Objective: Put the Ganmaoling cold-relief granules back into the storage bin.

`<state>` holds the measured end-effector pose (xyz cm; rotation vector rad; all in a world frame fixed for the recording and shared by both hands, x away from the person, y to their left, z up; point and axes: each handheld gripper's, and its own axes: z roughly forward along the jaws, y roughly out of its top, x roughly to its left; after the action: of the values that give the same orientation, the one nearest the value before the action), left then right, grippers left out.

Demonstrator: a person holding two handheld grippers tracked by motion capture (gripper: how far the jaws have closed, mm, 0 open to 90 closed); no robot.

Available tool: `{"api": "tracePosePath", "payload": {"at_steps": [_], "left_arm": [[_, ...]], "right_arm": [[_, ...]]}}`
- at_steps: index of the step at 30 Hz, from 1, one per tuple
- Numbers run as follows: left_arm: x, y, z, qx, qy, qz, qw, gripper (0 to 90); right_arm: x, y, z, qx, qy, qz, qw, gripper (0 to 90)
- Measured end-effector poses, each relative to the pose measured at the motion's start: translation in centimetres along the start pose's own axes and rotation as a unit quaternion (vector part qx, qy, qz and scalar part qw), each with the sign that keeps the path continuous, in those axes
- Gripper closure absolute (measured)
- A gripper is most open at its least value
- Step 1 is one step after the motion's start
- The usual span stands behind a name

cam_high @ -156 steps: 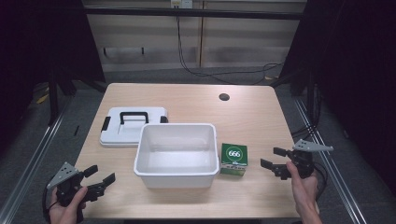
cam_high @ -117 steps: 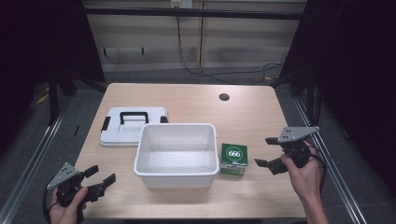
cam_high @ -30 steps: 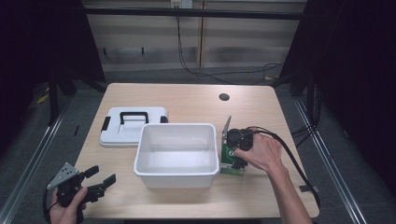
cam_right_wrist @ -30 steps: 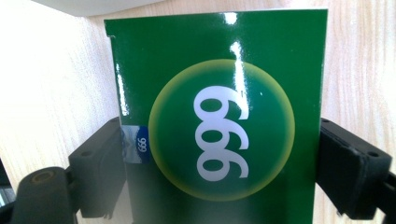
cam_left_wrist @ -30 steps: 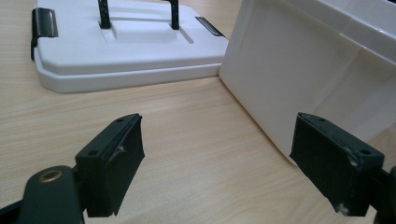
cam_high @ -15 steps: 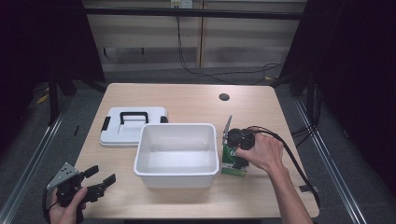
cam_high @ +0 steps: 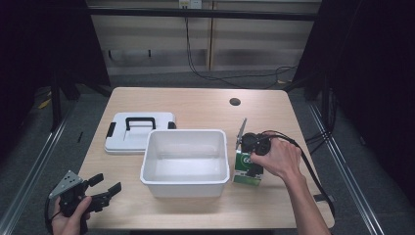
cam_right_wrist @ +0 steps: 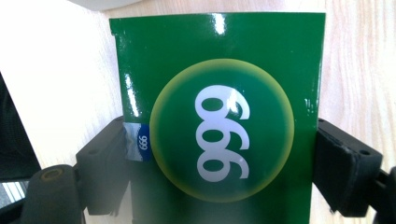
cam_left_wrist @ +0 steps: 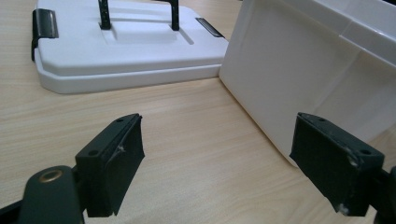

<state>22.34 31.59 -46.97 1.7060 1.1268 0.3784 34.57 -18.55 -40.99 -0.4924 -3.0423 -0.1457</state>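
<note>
Desk (cam_high: 195, 105): white tub (cam_high: 185, 161) centred, white lid (cam_high: 139, 132) behind-left. Green box (cam_right_wrist: 219, 116) positioned just right of tub, clamped by right hand-held gripper (cam_high: 252, 156). Left hand-held gripper (cam_high: 105, 188) held apart at front-left corner.

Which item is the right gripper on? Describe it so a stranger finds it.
Find the white tub in the middle of the table. Against its right side stands a small green box, with the right gripper around it. It alone is green, marked 666 in a circle.
</note>
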Motion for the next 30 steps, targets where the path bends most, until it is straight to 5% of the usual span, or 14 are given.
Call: {"api": "tracePosePath", "payload": {"at_steps": [30], "left_arm": [[0.0, 0.0, 0.0, -0.002, -0.002, 0.001, 1.0, 16.7]], "right_arm": [[0.9, 0.9, -5.3, -0.006, -0.017, -0.007, 0.9998, 16.2]]}}
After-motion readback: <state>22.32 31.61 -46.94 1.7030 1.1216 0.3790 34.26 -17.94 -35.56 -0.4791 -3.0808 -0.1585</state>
